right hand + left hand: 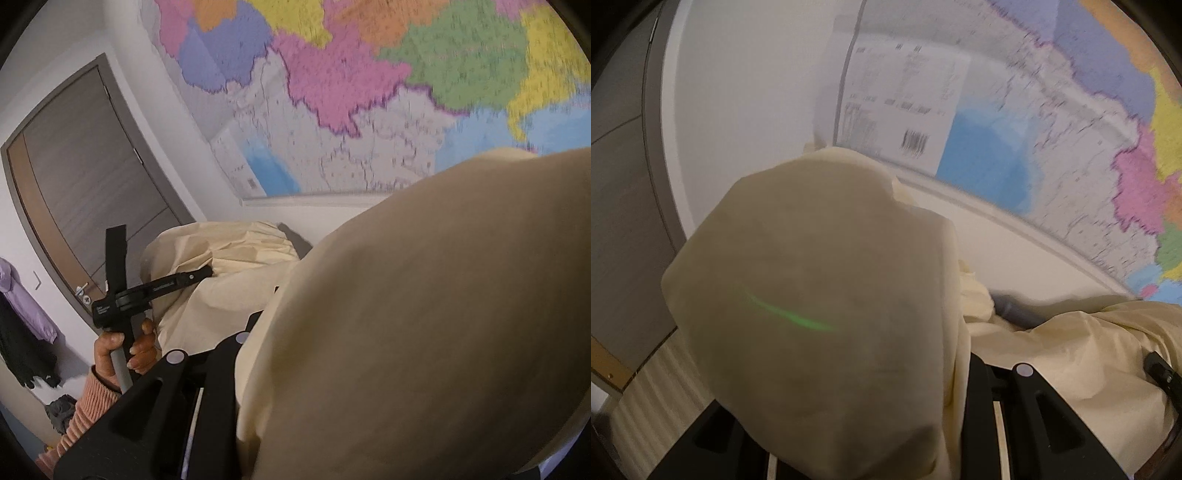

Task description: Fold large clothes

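Observation:
A large cream-coloured garment (820, 295) is held up in the air between both grippers. In the left wrist view it drapes over my left gripper (964, 369), which is shut on its edge; the fingertips are hidden under cloth. In the right wrist view the cream garment (424, 314) covers my right gripper (255, 332), which is shut on it. The left gripper (207, 274) also shows there, held by a hand in a pink sleeve, its tips buried in the cloth. The right gripper's black tip (1161, 373) shows at the left wrist view's right edge.
A coloured wall map (369, 92) hangs ahead, also in the left wrist view (1071, 147). A grey door (92, 184) stands to the left. Purple and black clothes (22, 325) hang beside it. A dark heap (61, 410) lies low on the left.

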`<state>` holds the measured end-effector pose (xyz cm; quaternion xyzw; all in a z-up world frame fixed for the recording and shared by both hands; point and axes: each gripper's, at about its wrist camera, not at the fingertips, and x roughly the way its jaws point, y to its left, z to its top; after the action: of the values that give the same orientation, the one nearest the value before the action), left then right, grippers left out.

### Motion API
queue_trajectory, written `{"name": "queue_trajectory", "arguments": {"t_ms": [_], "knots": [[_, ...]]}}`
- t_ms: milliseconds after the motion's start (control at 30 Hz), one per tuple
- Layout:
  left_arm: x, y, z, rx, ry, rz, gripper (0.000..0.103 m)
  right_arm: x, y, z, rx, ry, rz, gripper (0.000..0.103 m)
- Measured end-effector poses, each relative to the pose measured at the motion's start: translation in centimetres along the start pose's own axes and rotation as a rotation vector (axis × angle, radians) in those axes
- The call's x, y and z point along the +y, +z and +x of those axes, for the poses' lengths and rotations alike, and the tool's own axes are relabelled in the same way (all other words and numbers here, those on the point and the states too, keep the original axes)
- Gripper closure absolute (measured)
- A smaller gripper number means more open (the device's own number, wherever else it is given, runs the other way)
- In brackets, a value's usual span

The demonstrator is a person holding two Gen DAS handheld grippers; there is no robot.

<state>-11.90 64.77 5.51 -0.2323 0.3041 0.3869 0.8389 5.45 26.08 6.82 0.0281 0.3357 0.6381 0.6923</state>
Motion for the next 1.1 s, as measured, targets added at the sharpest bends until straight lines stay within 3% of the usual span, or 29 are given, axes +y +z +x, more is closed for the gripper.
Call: {"name": "queue_trajectory", "arguments": {"t_ms": [200,467,567,667,733,800,833,933,1000,1067,1100], "knots": [[0.8,-2.5,2.1,0.041,0.037,0.015,0.076,0.0,-2.3,0.3,0.037,0.006,-0.002,0.087],[1.0,-4.2,3.3,0.069,0.050,0.015,0.072,-1.7,-5.5,-0.5,0.143,0.039,0.088,0.065],[0.9,-4.4,3.2,0.070,0.049,0.023,0.072,-2.8,-6.5,-1.3,0.185,0.100,0.152,0.050],[0.9,-4.5,3.5,0.073,0.058,0.039,0.072,-4.4,-7.4,-2.2,0.207,0.163,0.225,0.044],[0.8,-4.6,3.7,0.075,0.061,0.044,0.071,-5.6,-7.5,-3.3,0.199,0.197,0.279,0.043],[0.7,-5.6,3.2,0.074,0.067,0.047,0.071,-6.6,-7.6,-4.2,0.177,0.214,0.321,0.032],[0.6,-5.6,3.3,0.077,0.069,0.045,0.071,-7.4,-7.6,-5.2,0.139,0.180,0.343,0.023],[0.8,-5.8,3.1,0.075,0.080,0.057,0.070,-9.3,-8.1,-7.2,0.054,0.197,0.439,0.021],[0.5,-5.9,3.2,0.077,0.085,0.061,0.070,-10.3,-8.1,-7.0,0.055,0.217,0.495,0.029],[0.3,-5.7,3.3,0.076,0.093,0.063,0.070,-9.5,-7.1,-6.4,0.056,0.204,0.441,0.062],[0.3,-5.6,3.4,0.077,0.095,0.062,0.070,-9.2,-6.7,-6.7,0.042,0.200,0.408,0.070]]}}
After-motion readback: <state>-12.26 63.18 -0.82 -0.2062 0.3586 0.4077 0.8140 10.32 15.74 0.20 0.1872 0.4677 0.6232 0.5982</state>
